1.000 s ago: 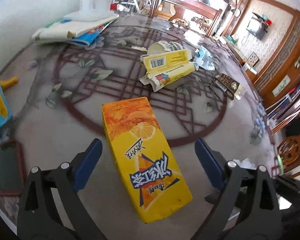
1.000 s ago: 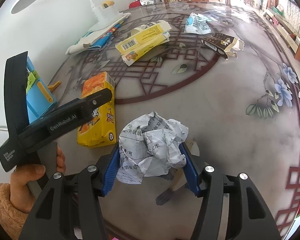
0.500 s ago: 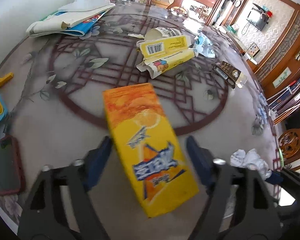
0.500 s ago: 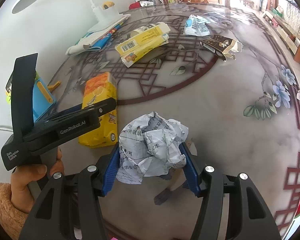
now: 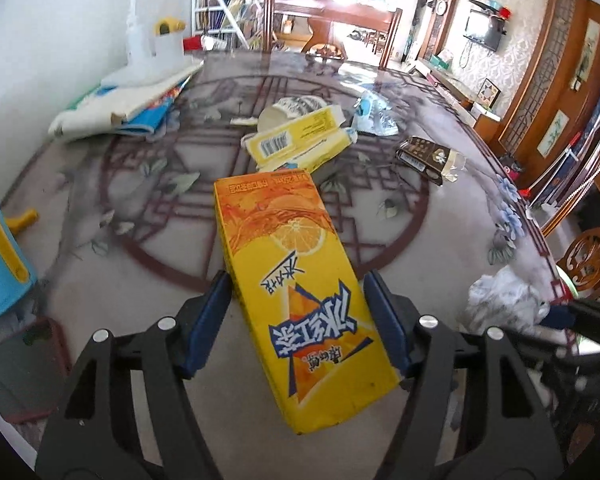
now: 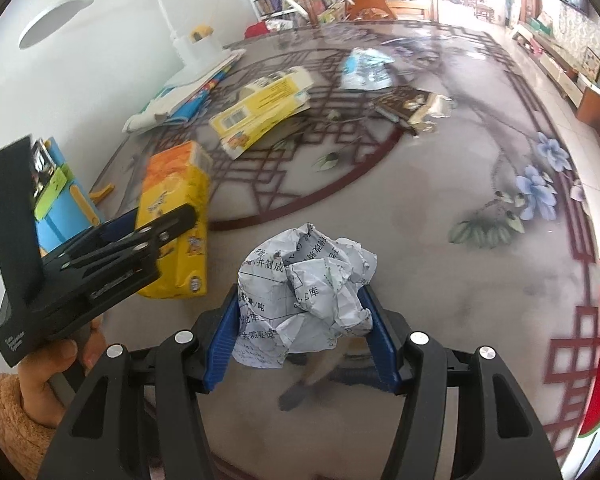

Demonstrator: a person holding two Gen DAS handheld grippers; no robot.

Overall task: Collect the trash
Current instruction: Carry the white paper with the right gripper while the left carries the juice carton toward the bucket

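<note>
Juice box (image 5: 300, 292) sits squeezed between the left gripper (image 5: 298, 300) jaws, its far end pointing to 12 o'clock. Right gripper (image 6: 300, 308) jaws, half open, pinch a paper ball (image 6: 306, 280).

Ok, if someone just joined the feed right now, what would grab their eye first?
The bright yellow-orange drink carton, clamped between the left gripper's blue pads, fills the left wrist view. Next, the crumpled paper ball pinched in the right gripper. Behind them, a flattened yellow box and wrappers litter the patterned table.
</note>
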